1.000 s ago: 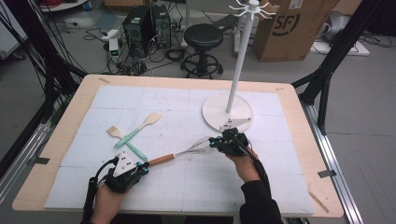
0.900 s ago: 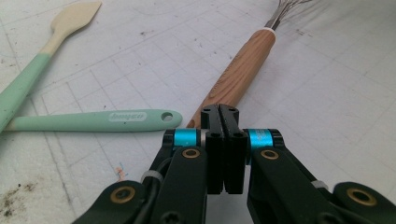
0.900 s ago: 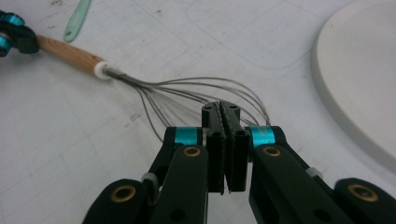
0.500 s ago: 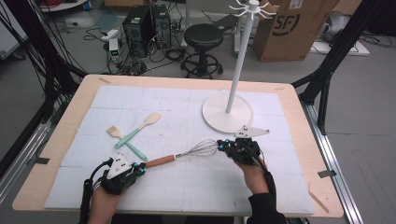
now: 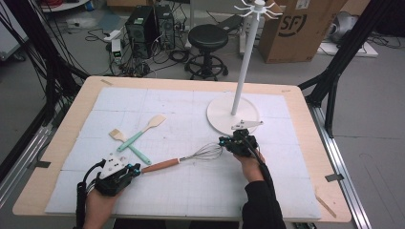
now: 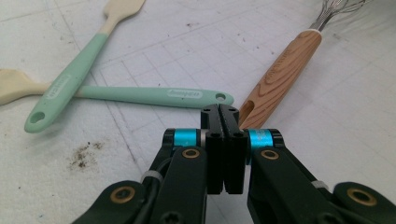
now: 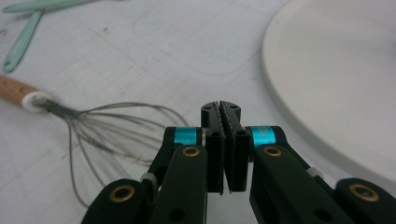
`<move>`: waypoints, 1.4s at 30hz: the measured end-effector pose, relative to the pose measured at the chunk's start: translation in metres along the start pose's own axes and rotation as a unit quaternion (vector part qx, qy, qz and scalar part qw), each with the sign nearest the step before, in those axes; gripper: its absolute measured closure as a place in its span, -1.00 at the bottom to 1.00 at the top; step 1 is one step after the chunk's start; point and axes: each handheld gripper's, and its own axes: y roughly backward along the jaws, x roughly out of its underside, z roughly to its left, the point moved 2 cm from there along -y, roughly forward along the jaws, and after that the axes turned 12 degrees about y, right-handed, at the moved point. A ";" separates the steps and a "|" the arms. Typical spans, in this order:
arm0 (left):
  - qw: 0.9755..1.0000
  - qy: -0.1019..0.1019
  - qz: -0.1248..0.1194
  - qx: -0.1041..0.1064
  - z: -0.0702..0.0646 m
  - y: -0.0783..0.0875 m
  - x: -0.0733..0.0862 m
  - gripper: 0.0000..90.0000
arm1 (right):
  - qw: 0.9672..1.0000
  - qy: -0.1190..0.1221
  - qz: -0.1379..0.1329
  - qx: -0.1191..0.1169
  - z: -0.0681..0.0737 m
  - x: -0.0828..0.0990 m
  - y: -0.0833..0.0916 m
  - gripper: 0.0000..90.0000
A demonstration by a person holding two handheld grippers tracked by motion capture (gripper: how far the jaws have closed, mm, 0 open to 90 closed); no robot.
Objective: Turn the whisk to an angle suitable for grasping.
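A whisk lies on the white mat, its wooden handle point(image 5: 161, 165) pointing at my left gripper point(image 5: 137, 168) and its wire head point(image 5: 205, 152) toward my right gripper point(image 5: 223, 141). In the left gripper view my left gripper point(image 6: 219, 108) is shut and holds nothing, with the wooden handle's point(image 6: 280, 79) end just right of its tips. In the right gripper view my right gripper point(image 7: 220, 106) is also shut and holds nothing, and the wires point(image 7: 107, 130) lie just left of it. Whether either gripper touches the whisk cannot be told.
Two mint-handled spatulas point(image 5: 138, 136) lie crossed left of the whisk, close ahead of the left gripper point(image 6: 154, 94). A white stand's round base point(image 5: 217, 119) and tall pole point(image 5: 243, 62) rise just beyond the right gripper, and the base's rim point(image 7: 336, 79) is close on its right.
The right hand drew a little to the right and nearer, then came back beside the whisk's wires. The left hand and the whisk stayed put.
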 end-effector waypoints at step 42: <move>0.999 0.001 0.045 -0.009 -0.003 -0.007 -0.001 0.99 | 1.000 -0.003 -0.005 0.003 0.019 0.030 0.025 0.98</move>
